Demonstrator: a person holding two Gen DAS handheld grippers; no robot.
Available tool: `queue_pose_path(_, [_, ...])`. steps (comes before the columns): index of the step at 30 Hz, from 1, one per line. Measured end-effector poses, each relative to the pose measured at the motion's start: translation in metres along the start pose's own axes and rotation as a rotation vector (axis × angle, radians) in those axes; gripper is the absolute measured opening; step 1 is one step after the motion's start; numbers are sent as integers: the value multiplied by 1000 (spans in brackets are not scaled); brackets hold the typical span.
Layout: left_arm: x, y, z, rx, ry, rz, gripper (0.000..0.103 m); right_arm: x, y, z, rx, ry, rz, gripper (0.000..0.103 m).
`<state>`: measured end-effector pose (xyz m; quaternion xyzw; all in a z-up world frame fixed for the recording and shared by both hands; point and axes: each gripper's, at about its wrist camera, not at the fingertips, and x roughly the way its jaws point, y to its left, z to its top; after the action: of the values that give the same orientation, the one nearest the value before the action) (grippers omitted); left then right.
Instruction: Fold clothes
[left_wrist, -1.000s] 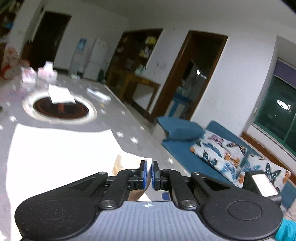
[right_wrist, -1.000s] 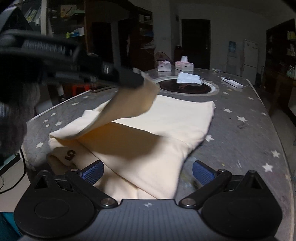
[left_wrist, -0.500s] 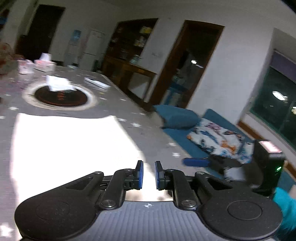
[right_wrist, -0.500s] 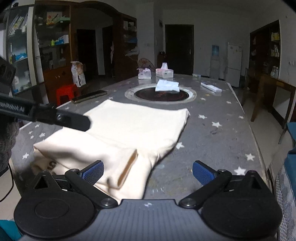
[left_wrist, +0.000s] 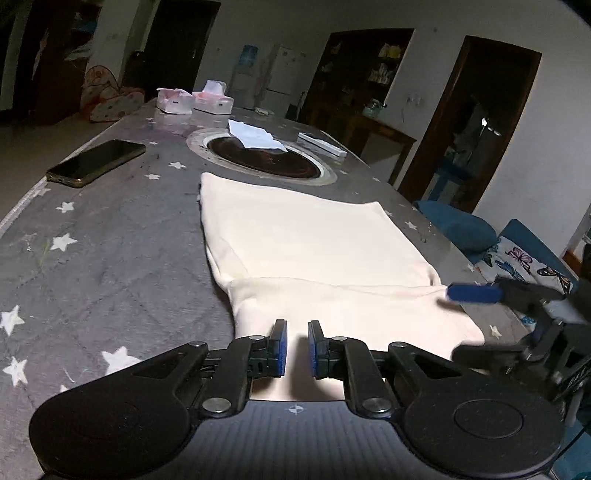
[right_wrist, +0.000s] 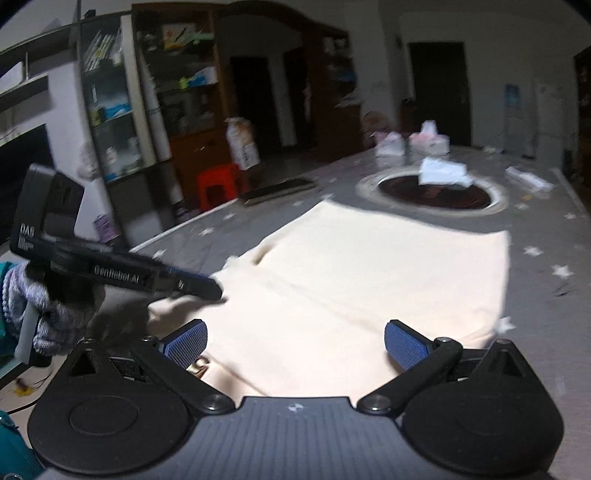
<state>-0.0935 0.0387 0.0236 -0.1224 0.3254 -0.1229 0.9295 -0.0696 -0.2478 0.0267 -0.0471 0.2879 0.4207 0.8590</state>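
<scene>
A cream-coloured folded cloth garment (left_wrist: 317, 251) lies flat on the grey star-patterned surface (left_wrist: 110, 258), filling the middle of the frame in both views, with a folded flap across its near end. In the left wrist view the left tongs (left_wrist: 294, 347) sit at the bottom centre over the garment's near edge, their blue pads a narrow gap apart with only cloth showing behind the gap and nothing pinched. The right tongs (right_wrist: 295, 341), at the bottom of the right wrist view, stand wide apart above the garment, gripping nothing; one blue pad of theirs shows at the right edge of the left wrist view. A gloved hand (right_wrist: 48, 314) holds the left tool at the left of the right wrist view. Beyond the garment, toward the top of the left wrist frame, are a round dark inset plate (left_wrist: 262, 158) with a white tissue (left_wrist: 255, 134) on it, a dark smartphone (left_wrist: 96, 162) at upper left, and two pink tissue packs (left_wrist: 195, 101).
</scene>
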Motion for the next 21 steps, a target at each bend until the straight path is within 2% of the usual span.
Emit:
queue_pose_path(5, [-6,0,7,13,-10,15,14,16,-6,-8,29,61,6,103])
queue_pose_path(13, [19,-13,27,67,-24,-15,15,7,-11,2,34,21,-8,103])
queue_pose_path(18, [30,-10,23,71,5,3,16,18,-16,-5,30,50,-20,103])
queue_pose_path(21, [21,-13,19,89,-1,-3,25,12,-8,-3,-8,48,-37,103])
